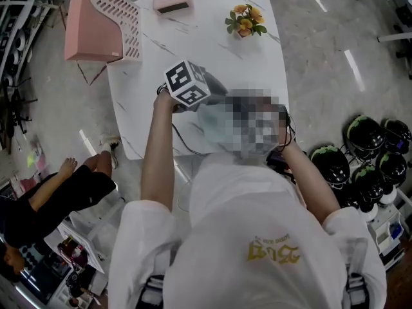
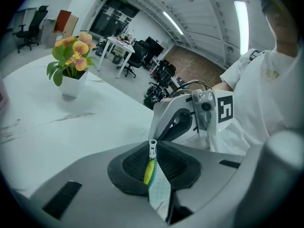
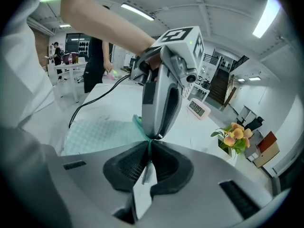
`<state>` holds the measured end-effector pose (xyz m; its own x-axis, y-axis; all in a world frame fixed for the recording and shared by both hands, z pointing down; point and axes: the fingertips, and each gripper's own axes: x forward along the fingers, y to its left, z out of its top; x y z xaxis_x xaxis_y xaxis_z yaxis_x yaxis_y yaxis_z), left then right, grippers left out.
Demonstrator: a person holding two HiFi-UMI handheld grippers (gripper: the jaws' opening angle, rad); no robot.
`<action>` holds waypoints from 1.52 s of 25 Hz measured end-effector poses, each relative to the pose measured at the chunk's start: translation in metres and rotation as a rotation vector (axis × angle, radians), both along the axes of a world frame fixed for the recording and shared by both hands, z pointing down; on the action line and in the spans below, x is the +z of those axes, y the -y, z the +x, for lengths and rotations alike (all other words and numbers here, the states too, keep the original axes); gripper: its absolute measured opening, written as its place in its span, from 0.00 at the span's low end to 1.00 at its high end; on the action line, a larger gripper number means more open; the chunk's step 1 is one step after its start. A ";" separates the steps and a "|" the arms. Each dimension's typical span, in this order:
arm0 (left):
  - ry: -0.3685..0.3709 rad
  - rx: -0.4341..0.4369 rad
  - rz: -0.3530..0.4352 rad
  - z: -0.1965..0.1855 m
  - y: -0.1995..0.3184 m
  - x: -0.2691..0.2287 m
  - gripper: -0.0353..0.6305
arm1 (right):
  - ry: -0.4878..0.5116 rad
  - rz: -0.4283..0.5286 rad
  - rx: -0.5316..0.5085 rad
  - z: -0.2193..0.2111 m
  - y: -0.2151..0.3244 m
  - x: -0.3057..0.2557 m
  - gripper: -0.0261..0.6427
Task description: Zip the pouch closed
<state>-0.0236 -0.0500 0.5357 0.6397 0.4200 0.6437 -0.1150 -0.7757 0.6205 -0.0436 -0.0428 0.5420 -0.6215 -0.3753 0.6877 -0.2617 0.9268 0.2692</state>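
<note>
The pouch looks thin, soft and light, floppy unless stretched; it hangs just over the counter between both tools; the left hand-held gripper pinches the small, slippery-looking zipper pull; the right hand-held gripper clamps the teal edge, a sensible anchor.

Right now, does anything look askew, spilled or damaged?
Nothing stands out: the left gripper pinches the zipper pull, the right gripper clamps the pouch by its edge, and the flower pot stands upright.
</note>
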 end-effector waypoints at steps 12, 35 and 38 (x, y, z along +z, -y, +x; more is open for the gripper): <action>-0.118 -0.125 -0.087 0.001 0.012 -0.001 0.15 | 0.063 -0.057 0.021 0.004 0.009 -0.001 0.09; -0.213 -0.272 -0.160 -0.006 0.030 0.002 0.10 | 0.108 -0.115 0.094 0.031 0.022 -0.002 0.08; -0.170 -0.292 -0.121 -0.026 0.034 0.007 0.08 | 0.122 -0.151 0.160 0.053 0.029 0.002 0.08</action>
<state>-0.0499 -0.0844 0.5428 0.8377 0.2703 0.4745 -0.2081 -0.6454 0.7349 0.0097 -0.0716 0.5435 -0.6443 -0.3748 0.6666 -0.4309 0.8981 0.0885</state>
